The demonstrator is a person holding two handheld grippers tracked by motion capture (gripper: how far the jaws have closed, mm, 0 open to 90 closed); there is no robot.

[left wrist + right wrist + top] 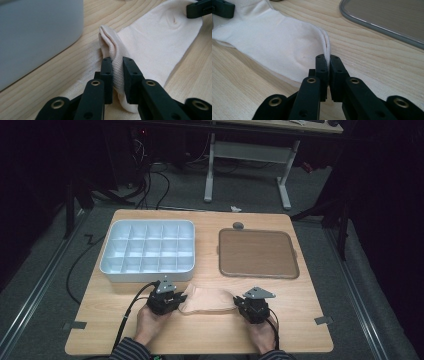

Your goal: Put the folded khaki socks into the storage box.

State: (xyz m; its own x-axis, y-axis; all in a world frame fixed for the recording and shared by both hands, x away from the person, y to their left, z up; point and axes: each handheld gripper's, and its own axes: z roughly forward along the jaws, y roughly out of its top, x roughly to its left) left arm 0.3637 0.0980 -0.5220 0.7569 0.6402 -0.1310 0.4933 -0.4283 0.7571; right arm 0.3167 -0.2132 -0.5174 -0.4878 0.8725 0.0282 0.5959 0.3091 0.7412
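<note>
From my high view the tabletop is the one lit patch, with even overhead light; the frame's edges and upper corners sink into near black. The white tray reads bright without blowing out, and shadows are soft. The picture is slightly soft and grainy overall. In my left gripper view the tray wall at upper left is blurred. In both gripper views my fingers are dark, and the wood grain stays crisp mid-frame.
</note>
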